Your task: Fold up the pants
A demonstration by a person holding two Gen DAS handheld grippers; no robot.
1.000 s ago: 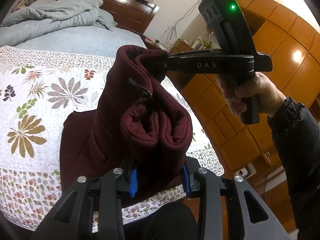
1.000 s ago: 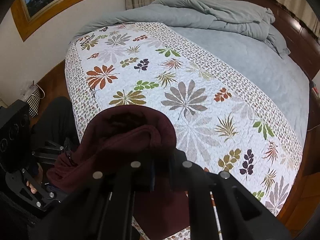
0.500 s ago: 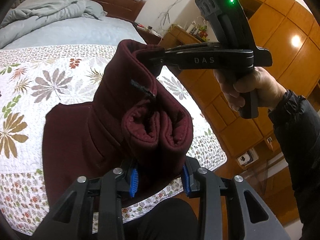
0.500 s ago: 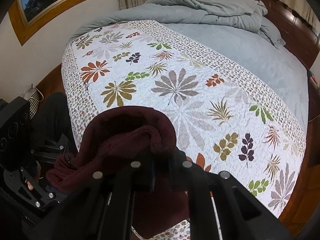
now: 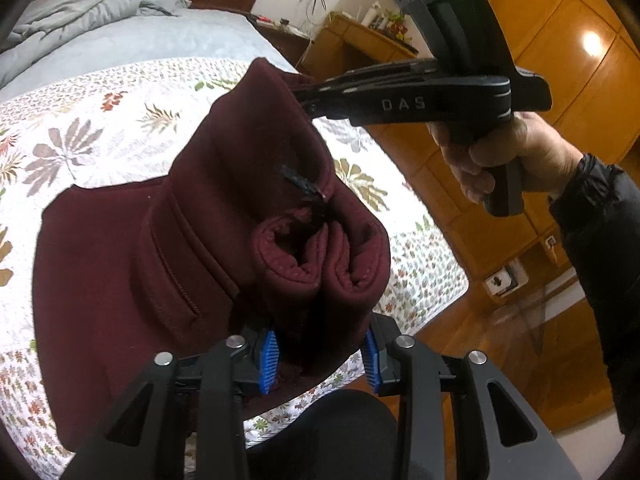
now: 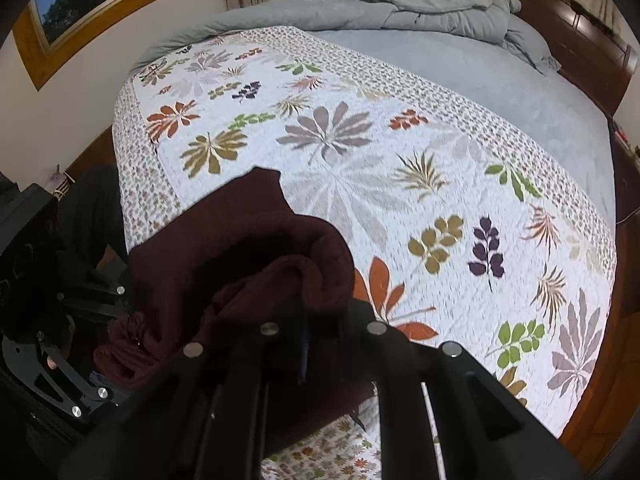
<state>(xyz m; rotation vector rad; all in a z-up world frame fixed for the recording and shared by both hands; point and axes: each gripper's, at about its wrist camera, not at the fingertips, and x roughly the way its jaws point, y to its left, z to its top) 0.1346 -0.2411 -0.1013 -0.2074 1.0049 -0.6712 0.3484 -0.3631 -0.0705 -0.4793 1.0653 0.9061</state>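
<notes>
Low in the left view, our left gripper (image 5: 320, 354) squeezes the bunched waistband of the soft dark red pants (image 5: 132, 264). Our right gripper (image 5: 308, 100) pinches the upper edge. Pants half lie on the flowery white quilt (image 6: 360, 152); loose layers could slip crooked.

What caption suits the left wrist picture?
Two handheld grippers, left and right, clamp bunched maroon fleece pants above a leaf-print quilt.
</notes>
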